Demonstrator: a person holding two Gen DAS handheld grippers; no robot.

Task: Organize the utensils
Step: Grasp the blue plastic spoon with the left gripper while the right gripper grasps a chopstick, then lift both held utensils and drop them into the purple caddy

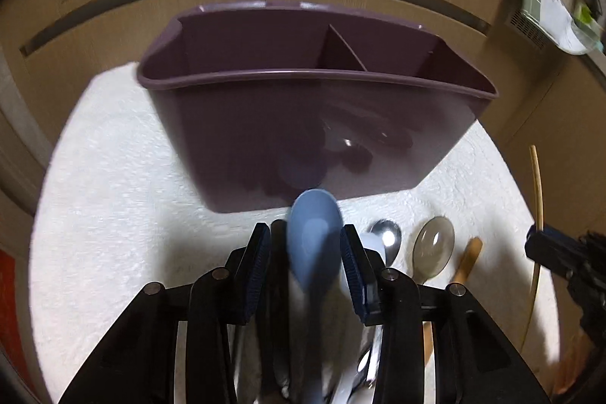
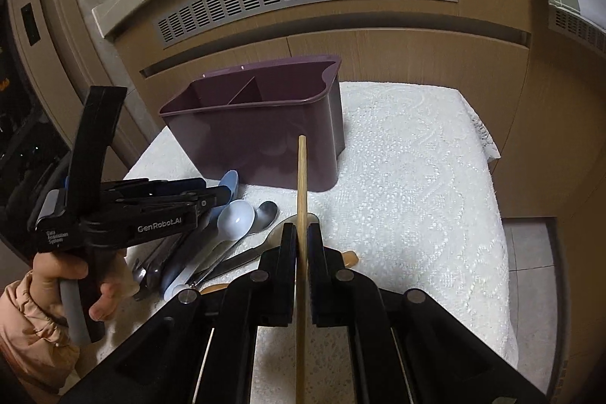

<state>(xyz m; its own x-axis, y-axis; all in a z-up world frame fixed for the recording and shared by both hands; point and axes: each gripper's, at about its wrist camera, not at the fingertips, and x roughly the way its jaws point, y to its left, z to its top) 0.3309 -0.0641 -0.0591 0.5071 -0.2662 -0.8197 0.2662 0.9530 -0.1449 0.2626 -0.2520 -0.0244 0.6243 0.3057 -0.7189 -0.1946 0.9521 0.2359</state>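
The left claw (image 1: pixel 306 245) is being seen narrowed around the blue spoon (image 1: pixel 311 233); whether its pads are pressing on the spoon cannot be told. The spoon's bowl is pointing toward the near wall of the purple caddy (image 1: pixel 265 139), which is standing on the white cloth (image 2: pixel 416 177) covering the table. The right claw (image 2: pixel 302 237) is being held shut on a wooden chopstick (image 2: pixel 302 177), whose tip is being raised in front of the caddy. A white spoon (image 2: pixel 235 218), a metal spoon (image 2: pixel 265 212) and a translucent spoon (image 1: pixel 433 245) are lying on the cloth between the claws. A hand (image 2: pixel 75 275) is gripping the left tool's handle.
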